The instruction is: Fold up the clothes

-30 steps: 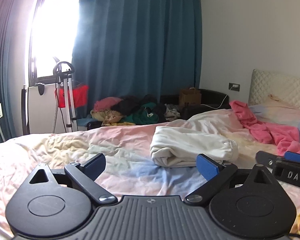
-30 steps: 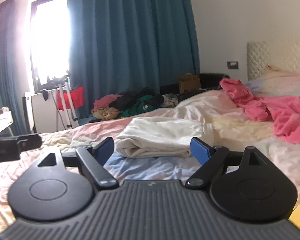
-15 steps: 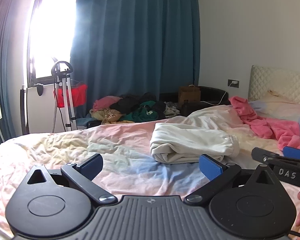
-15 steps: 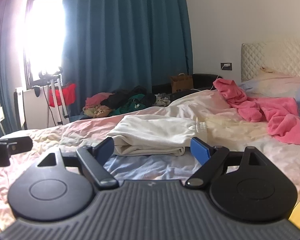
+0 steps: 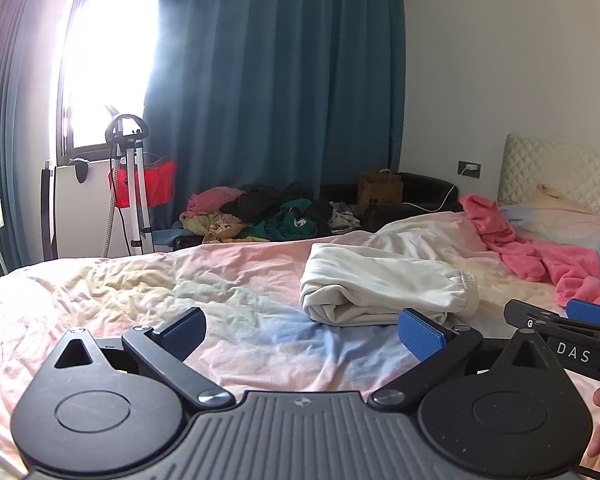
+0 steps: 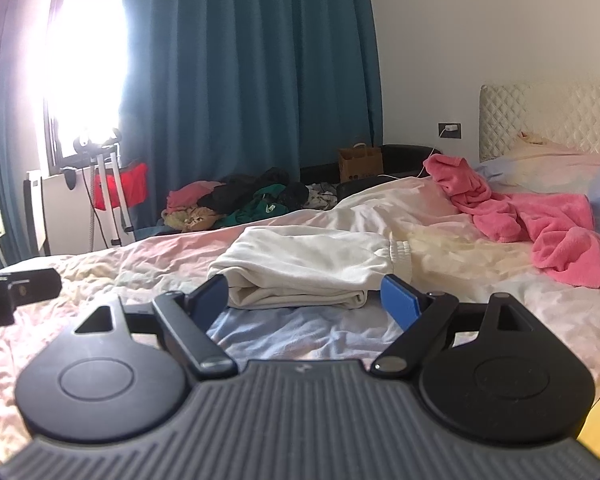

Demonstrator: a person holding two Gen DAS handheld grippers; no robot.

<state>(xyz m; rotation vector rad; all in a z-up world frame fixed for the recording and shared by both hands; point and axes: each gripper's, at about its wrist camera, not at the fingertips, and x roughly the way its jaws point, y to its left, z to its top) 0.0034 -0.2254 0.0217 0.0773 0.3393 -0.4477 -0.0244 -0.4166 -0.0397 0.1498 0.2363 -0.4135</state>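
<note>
On the bed (image 6: 100, 280), the folded white sweatpants (image 6: 308, 268) sit slightly nearer than a second ago, both the left gripper (image 5: 300, 330) and right gripper (image 6: 302, 298) wide open, empty, likely approaching for another fold.

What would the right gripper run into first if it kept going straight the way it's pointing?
Most likely the folded white garment. It lies on the bed directly ahead of the right gripper, whose jaws stand open with nothing between them. How near it is cannot be judged.

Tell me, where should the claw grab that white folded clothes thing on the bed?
Probably the near open edge of the white folded garment, where the layers end in a thin lip. Come in low from the front; the right claw is already open and facing it.
</note>
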